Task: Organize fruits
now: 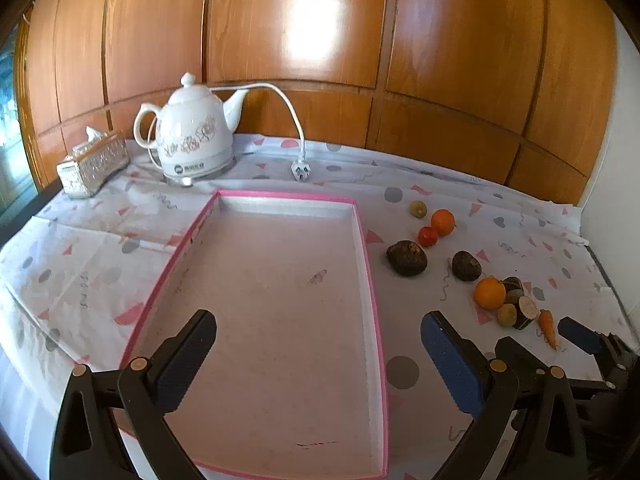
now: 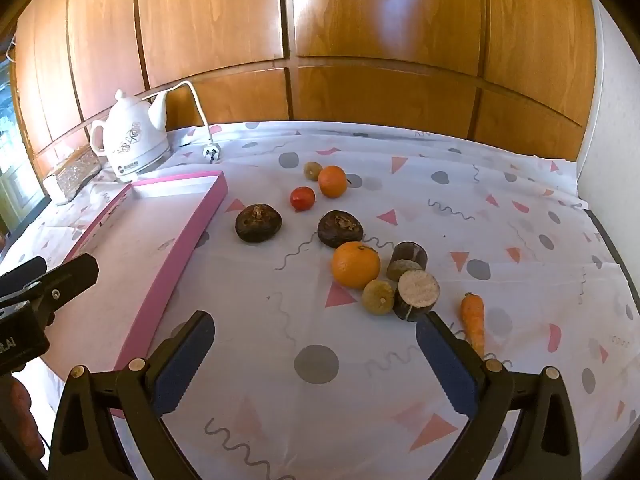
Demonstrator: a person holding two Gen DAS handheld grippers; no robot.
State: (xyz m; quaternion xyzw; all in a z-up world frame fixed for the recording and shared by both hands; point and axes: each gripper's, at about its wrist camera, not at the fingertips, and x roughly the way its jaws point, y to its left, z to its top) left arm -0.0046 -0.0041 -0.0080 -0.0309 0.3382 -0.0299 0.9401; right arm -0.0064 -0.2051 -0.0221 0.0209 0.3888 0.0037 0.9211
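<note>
Both claws spread wide, nothing between the pads. Left gripper (image 1: 318, 354) hangs over the near end of the pink tray (image 1: 370, 276), pointing down into it; tray is bare, so no fruit sorted yet. Likely parked there to mark or steady the drop zone.

Right gripper (image 2: 314, 354) sits above bare tablecloth (image 2: 520, 184), tray just to its left, fruit ahead of it. Nearest cluster, just beyond its right finger: big orange (image 2: 355, 264), small greenish fruit (image 2: 378, 297) touching a cut dark piece (image 2: 416, 294), a second cut piece behind. Carrot (image 2: 473, 322) lies just right of that finger. Further ahead: two dark lumpy fruits (image 2: 258, 223), then a red one (image 2: 302, 198), a second orange (image 2: 332, 181) and a small green one at the far end.

Judgement: the scatter is all on the right claw's side, so it picks and the tray takes the load. Big orange looks like the easiest first grab; round, may roll.

Kettle (image 1: 192, 132) and its loose plug sit well beyond the tray, out of the way.
</note>
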